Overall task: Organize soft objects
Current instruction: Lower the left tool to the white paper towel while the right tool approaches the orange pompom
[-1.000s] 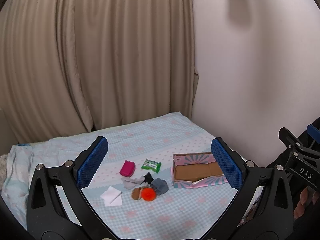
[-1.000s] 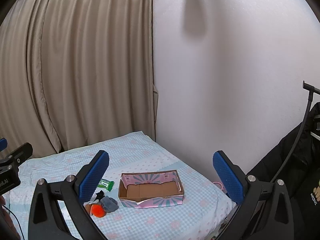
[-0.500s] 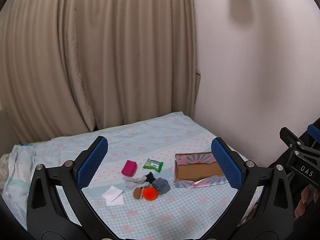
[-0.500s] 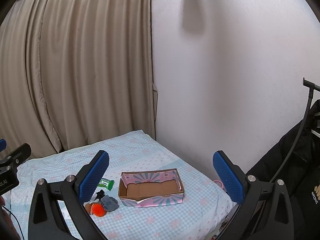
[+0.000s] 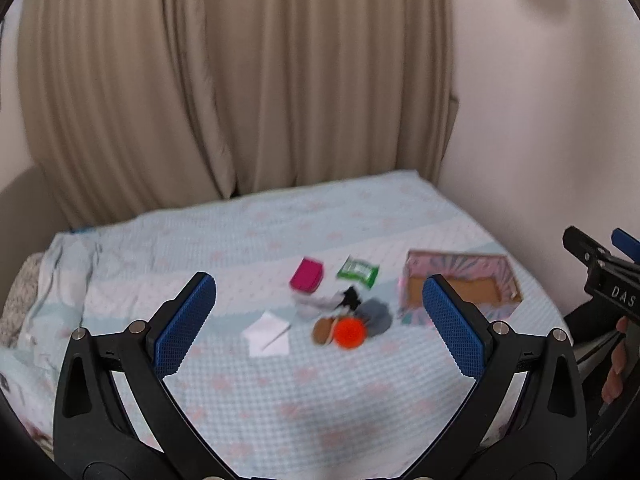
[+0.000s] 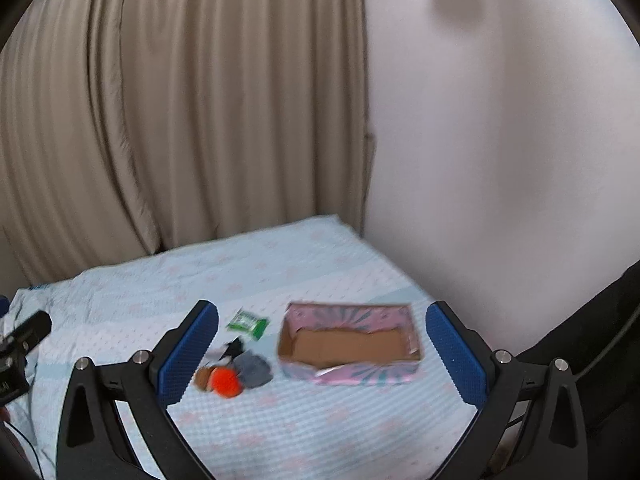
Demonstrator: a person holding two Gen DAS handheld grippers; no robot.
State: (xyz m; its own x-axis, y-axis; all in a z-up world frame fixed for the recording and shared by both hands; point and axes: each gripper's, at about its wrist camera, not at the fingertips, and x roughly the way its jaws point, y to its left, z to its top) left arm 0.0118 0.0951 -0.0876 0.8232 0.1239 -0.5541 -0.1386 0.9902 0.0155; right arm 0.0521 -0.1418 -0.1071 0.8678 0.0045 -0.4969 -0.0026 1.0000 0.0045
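Note:
Soft objects lie in a loose cluster on the bed: an orange pompom (image 5: 349,332) (image 6: 226,381), a brown pad (image 5: 322,330), a grey sock (image 5: 376,314) (image 6: 253,368), a white and black sock (image 5: 320,302), a magenta pouch (image 5: 306,275), a green packet (image 5: 358,271) (image 6: 248,323) and a white tissue (image 5: 267,334). A pink open cardboard box (image 5: 460,286) (image 6: 350,342) stands right of them, empty. My left gripper (image 5: 318,326) and right gripper (image 6: 322,354) are open, empty, and well short of the objects.
The bed has a light blue quilted cover (image 5: 320,392). Beige curtains (image 5: 240,80) hang behind it and a white wall (image 6: 500,140) is on the right. The right gripper's body (image 5: 608,288) shows at the left view's right edge. Dark clothing (image 6: 600,340) hangs right.
Both grippers have moved forward and tilted down toward the bed, so the objects and box appear larger and higher in the views. Nothing on the bed has moved.

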